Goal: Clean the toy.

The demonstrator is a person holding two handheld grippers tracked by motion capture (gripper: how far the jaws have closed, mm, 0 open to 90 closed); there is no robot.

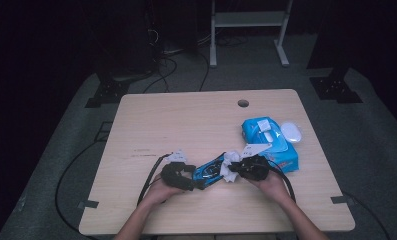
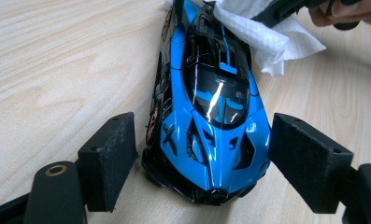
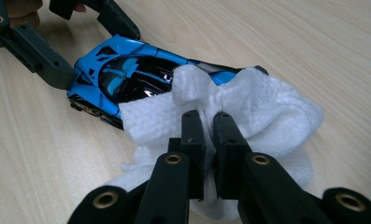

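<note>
Your counter [image 1: 176, 120] is a pale wood-grain top with a round hole [image 1: 243, 103] near its far edge. On it, toward your right, lies a blue wipes pack [image 1: 276, 145] with a white oval lid [image 1: 291, 132] just beside it. Near your edge a blue and black toy car [image 1: 209, 170] sits on the wood, with a crumpled white wipe [image 1: 229, 165] against one end.
</note>
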